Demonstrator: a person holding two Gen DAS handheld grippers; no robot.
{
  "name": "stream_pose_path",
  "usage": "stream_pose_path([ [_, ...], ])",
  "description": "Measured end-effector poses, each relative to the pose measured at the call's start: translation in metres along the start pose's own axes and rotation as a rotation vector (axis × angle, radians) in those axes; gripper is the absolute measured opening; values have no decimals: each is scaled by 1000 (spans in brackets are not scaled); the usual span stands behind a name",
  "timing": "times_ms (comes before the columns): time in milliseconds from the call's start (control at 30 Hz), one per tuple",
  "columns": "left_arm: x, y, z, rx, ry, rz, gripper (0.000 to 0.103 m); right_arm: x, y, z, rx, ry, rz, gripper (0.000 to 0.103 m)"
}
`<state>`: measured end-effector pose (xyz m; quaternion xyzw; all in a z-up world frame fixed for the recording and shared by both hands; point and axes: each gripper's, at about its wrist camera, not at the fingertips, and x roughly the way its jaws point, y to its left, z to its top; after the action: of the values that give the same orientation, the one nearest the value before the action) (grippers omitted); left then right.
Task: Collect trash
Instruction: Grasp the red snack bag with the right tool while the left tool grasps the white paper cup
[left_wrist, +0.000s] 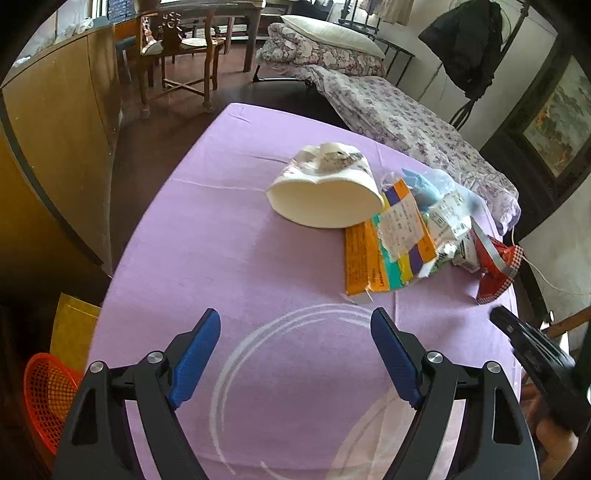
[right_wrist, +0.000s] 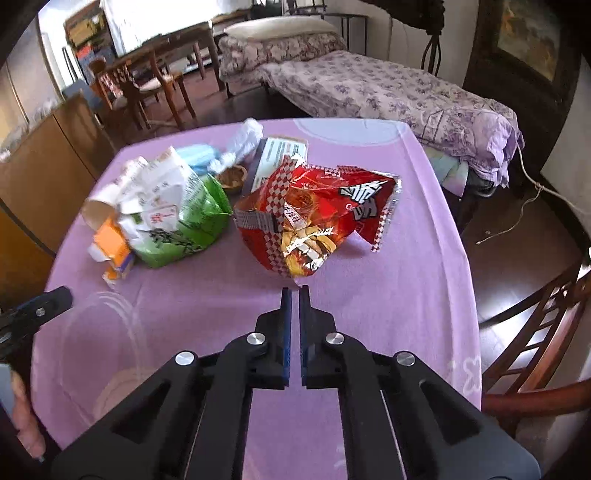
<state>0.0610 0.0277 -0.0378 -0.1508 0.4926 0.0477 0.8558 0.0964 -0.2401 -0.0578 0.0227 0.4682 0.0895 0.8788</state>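
The right tool (right_wrist: 295, 290) has its two fingers pressed together, tips pinching the bottom corner of the red snack wrapper (right_wrist: 314, 218), which stands crumpled on the lilac cloth of the surface (right_wrist: 388, 295) right ahead of it. To the left of the wrapper, close by, lies a green bag (right_wrist: 184, 229) with white papers and an orange carton (right_wrist: 114, 251) piled against it. Behind these are a blue packet (right_wrist: 197, 157), a crumpled white tissue (right_wrist: 242, 142), a small brown cup (right_wrist: 232, 178) and a white printed box (right_wrist: 282, 151).

The left tool (left_wrist: 295, 325) is spread wide with nothing between its blue pads (left_wrist: 195, 354), hovering over a white ring pattern on the cloth. Ahead of it, well apart, sits the trash pile: a flat orange, green and purple box (left_wrist: 384, 251), with a squashed white paper cup (left_wrist: 325, 192) touching its far side, and the red wrapper (left_wrist: 495, 269) at the right edge. Part of the right tool's black body shows at the lower right.

Off the surface to the left stands a red mesh basket (left_wrist: 48, 398) beside a yellow bag (left_wrist: 74, 332). A bed with a flowered cover (right_wrist: 388, 92) lies beyond.
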Motion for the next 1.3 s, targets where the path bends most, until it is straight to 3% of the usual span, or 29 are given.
stream_pose_path([
  [233,5,11,17,-2,-44,54,82,-41,16,-25,-13,-39,115,4],
  [433,21,18,32,-14,-10,52,82,-47,32,-34,-56,-20,234,4],
  [800,53,7,69,57,-31,94,74,-38,14,-27,6,-9,279,35],
  [900,61,4,74,78,-32,97,68,-39,12,-26,12,-16,287,41],
  [1033,69,-2,78,110,-43,105,62,-35,12,-25,11,3,291,42],
  [1100,71,-3,78,117,-43,100,51,-34,12,-25,8,9,294,42],
  [1167,71,-3,78,125,-46,94,28,-34,11,-24,6,7,291,42],
  [1300,66,1,79,103,-43,62,14,-32,6,-22,21,-2,279,42],
])
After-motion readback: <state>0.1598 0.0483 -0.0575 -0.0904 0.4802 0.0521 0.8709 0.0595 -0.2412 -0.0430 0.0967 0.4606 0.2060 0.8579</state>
